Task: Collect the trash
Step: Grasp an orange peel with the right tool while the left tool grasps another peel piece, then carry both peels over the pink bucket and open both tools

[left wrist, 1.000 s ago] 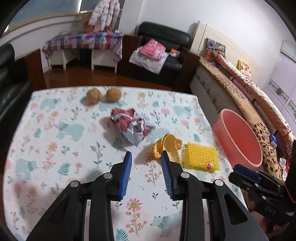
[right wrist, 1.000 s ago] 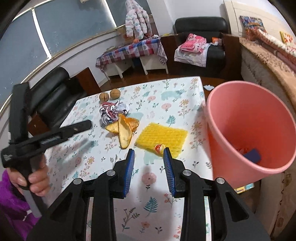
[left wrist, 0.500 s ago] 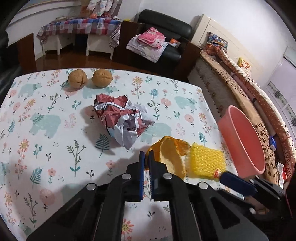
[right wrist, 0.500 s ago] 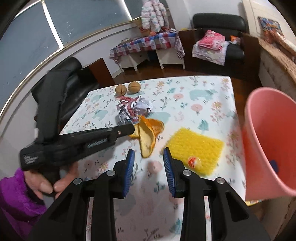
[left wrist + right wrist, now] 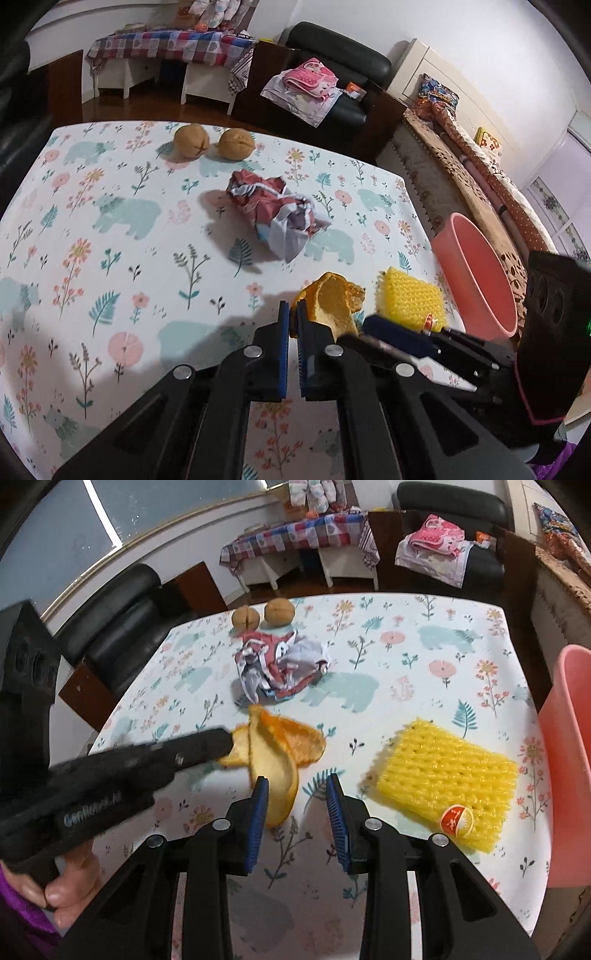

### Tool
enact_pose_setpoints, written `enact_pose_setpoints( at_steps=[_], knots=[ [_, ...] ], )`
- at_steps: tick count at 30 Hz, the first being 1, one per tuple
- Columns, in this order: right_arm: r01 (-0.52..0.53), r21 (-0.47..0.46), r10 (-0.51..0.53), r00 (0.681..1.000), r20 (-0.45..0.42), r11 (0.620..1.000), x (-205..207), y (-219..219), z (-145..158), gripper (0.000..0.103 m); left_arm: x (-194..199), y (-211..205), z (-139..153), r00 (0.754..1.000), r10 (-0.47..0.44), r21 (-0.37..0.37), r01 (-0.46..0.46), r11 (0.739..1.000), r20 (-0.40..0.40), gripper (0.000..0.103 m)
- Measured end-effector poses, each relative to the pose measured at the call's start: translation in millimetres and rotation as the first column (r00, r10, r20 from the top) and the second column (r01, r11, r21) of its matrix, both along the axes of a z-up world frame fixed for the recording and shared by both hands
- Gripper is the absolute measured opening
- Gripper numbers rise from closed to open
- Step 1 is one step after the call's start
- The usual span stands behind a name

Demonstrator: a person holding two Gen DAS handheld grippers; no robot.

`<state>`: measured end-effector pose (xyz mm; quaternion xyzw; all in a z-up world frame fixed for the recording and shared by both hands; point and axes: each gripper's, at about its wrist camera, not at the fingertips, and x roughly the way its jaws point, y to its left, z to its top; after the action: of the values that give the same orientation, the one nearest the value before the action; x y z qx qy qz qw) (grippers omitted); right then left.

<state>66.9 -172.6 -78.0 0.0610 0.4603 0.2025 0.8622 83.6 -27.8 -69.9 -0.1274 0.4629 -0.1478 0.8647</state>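
Observation:
An orange peel (image 5: 334, 304) (image 5: 280, 749) lies on the floral tablecloth. My left gripper (image 5: 291, 314) is shut on the peel's left edge; in the right wrist view its tip (image 5: 218, 744) meets the peel. My right gripper (image 5: 297, 790) is open and empty, just in front of the peel, its left pad beside the peel's near end. A yellow foam fruit net (image 5: 412, 299) (image 5: 443, 771) with a round sticker lies right of the peel. A crumpled red and white wrapper (image 5: 277, 212) (image 5: 282, 664) lies farther back. A pink bin (image 5: 476, 280) (image 5: 569, 760) stands past the table's right edge.
Two walnuts (image 5: 214, 142) (image 5: 264, 614) sit near the table's (image 5: 110, 221) far edge. A black sofa (image 5: 122, 627) stands left of the table. A bed (image 5: 480, 166) runs along the right wall behind the bin.
My left gripper moved forward to the peel and closed on its edge. My right gripper swung left, away from the bin, toward the peel, and stayed open.

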Motion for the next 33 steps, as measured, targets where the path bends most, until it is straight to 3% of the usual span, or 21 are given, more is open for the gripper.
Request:
enact_pose_setpoints(
  at_steps=[1,3,6,22,33],
  knots=[
    [-0.005,0.000,0.005,1.000,-0.003,1.000,-1,2,0,0.031,-2,2,-1,1.000,0.002,0.001,-0.002,1.000,-0.003,0.003],
    [-0.021,-0.014,0.021,1.000,-0.019,1.000,0,8,-2,0.009,-5,5,-3,1.000,0.008,0.003,-0.008,1.000,-0.008,0.003],
    [-0.037,-0.002,0.037,0.999,-0.029,0.999,-6,9,1,0.006,-7,9,-4,1.000,0.018,0.007,-0.018,1.000,-0.011,0.003],
    [0.178,0.123,-0.185,0.982,0.043,0.976,-43,-81,38,0.005,-24,15,12,1.000,0.023,0.058,-0.023,0.998,-0.009,0.003],
    [0.333,0.181,-0.358,0.925,0.130,0.925,-63,-142,59,0.005,-30,-8,50,0.999,-0.023,0.055,0.020,0.998,0.046,0.003]
  ],
)
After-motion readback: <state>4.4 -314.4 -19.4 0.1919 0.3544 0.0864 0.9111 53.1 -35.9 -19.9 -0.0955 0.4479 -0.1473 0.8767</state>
